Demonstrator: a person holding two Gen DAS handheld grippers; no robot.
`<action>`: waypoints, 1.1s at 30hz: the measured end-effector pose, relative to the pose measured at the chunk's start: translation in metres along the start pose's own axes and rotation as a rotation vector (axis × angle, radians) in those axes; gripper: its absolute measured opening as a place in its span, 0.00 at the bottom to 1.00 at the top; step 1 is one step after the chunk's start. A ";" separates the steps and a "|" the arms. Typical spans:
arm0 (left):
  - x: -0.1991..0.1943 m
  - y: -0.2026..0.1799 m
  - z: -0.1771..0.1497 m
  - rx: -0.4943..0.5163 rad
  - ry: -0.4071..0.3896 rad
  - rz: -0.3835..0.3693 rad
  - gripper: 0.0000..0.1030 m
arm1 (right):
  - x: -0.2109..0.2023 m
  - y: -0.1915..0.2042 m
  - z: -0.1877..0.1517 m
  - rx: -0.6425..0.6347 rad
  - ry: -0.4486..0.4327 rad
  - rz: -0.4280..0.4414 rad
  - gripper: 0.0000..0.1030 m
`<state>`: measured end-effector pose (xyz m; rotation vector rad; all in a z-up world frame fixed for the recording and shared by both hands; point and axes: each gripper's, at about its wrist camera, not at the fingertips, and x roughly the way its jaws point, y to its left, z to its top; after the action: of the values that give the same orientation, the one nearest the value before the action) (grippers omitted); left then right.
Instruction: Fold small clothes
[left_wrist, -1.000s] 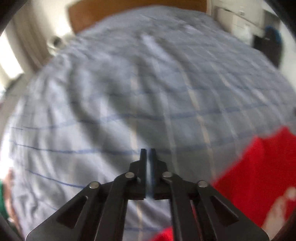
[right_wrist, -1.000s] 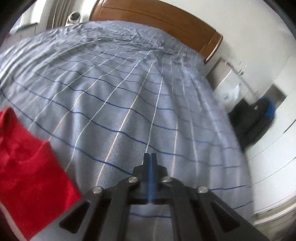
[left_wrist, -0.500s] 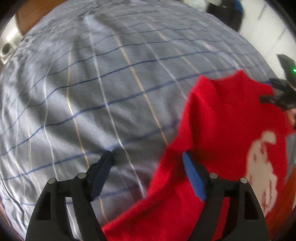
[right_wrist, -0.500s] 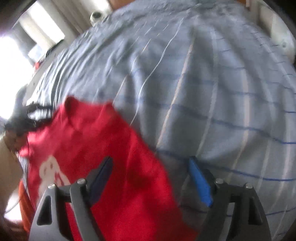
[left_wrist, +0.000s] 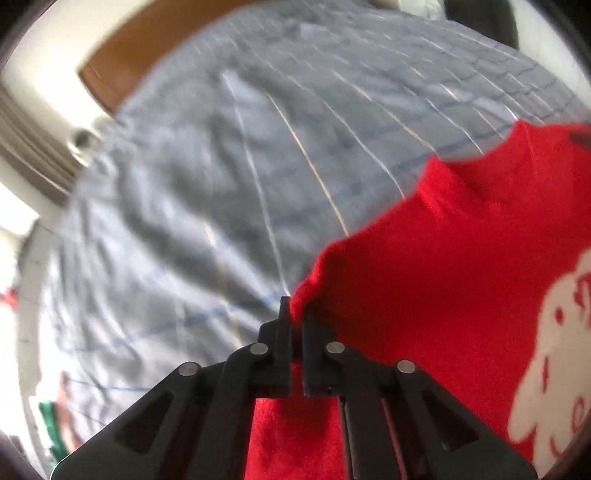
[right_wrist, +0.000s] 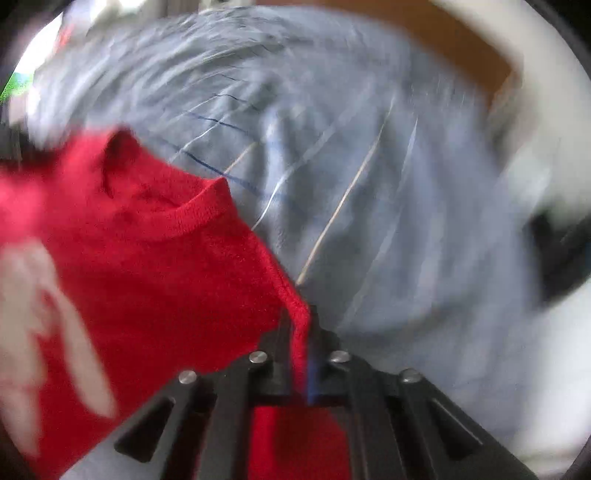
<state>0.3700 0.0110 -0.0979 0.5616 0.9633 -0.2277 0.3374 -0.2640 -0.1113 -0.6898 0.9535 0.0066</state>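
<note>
A small red knit sweater (left_wrist: 436, 266) with a white figure on its front hangs over a blue checked bedspread (left_wrist: 229, 177). My left gripper (left_wrist: 294, 317) is shut on the sweater's left shoulder edge. In the right wrist view the sweater (right_wrist: 155, 266) shows its ribbed neckline, and my right gripper (right_wrist: 300, 325) is shut on its right shoulder edge, with red cloth pinched between the jaws. Both views are blurred by motion. The sweater's lower part is hidden.
The bedspread (right_wrist: 369, 206) covers a bed with a wooden headboard (left_wrist: 147, 48). A curtain (left_wrist: 26, 140) and bright window are at the left. A dark bag (right_wrist: 561, 258) stands beside the bed at the right.
Both grippers were shut and empty a second ago, opened over the sweater's shoulders half a second ago, and are now shut on the shoulders. The sweater looks lifted.
</note>
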 end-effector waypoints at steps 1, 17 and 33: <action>-0.002 0.000 0.005 -0.005 -0.023 0.040 0.01 | -0.002 0.002 0.003 -0.008 -0.013 -0.033 0.04; 0.071 -0.005 0.038 -0.106 -0.024 0.238 0.07 | 0.071 -0.025 0.030 0.180 0.023 -0.077 0.04; -0.132 0.003 -0.179 -0.230 0.023 -0.222 0.73 | -0.157 -0.019 -0.113 0.408 -0.063 0.316 0.88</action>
<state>0.1697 0.1031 -0.0675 0.2468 1.0586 -0.3048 0.1652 -0.2954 -0.0269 -0.1589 0.9580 0.1091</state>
